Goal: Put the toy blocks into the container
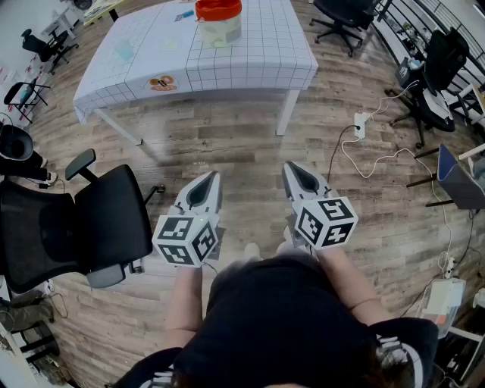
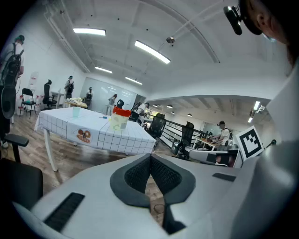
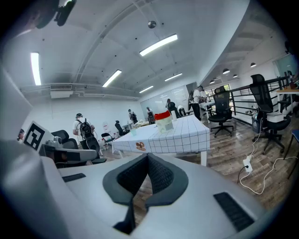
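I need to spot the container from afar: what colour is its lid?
Red; the lid shows best in the head view.

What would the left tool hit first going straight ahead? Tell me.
Probably the wood-plank floor short of the white grid-cloth table; nothing nearer shows, though depth is unclear.

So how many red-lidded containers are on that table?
1. The red-lidded container stands on the gridded table, back from its near edge. The head view crops the far edge, but both gripper views show no second.
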`<state>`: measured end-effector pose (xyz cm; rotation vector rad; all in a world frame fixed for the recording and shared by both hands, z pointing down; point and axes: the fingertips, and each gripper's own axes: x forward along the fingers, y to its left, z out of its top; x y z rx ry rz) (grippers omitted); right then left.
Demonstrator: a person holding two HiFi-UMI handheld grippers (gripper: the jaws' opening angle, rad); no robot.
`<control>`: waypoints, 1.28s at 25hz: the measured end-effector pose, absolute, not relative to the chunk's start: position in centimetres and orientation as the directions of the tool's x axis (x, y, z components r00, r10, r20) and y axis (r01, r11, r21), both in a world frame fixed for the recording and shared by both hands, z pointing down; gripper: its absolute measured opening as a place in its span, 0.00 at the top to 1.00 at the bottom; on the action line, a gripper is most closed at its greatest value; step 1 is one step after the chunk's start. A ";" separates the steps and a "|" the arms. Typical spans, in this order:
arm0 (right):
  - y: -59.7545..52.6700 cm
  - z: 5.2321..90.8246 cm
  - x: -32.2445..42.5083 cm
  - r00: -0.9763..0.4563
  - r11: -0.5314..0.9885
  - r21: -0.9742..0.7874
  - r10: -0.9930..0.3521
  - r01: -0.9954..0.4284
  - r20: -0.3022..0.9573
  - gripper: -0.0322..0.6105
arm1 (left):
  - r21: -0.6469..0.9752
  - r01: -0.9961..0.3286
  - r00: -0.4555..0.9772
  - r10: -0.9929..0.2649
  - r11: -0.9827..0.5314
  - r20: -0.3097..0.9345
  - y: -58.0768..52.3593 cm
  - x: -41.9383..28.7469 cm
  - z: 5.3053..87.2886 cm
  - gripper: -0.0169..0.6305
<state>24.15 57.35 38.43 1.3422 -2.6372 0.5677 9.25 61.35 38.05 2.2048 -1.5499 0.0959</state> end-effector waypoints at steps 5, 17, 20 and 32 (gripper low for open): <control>57.4 39.2 23.3 -0.608 0.525 -0.322 -0.743 -0.788 0.278 0.93 | 0.316 -0.906 0.376 -0.876 -0.280 0.303 61.6 9.0 38.4 0.93; 56.2 39.9 21.0 -0.611 0.534 -0.306 -0.735 -0.788 0.293 0.93 | 0.299 -0.925 0.331 -0.883 -0.234 0.333 61.6 7.2 39.1 0.93; 55.9 40.5 20.3 -0.611 0.536 -0.298 -0.729 -0.790 0.307 0.93 | 0.266 -0.940 0.300 -0.891 -0.214 0.341 61.4 6.3 39.3 0.93; 53.4 41.8 18.8 -0.620 0.541 -0.307 -0.711 -0.783 0.331 0.93 | 0.288 -0.937 0.296 -0.892 -0.200 0.342 58.4 4.8 40.4 0.93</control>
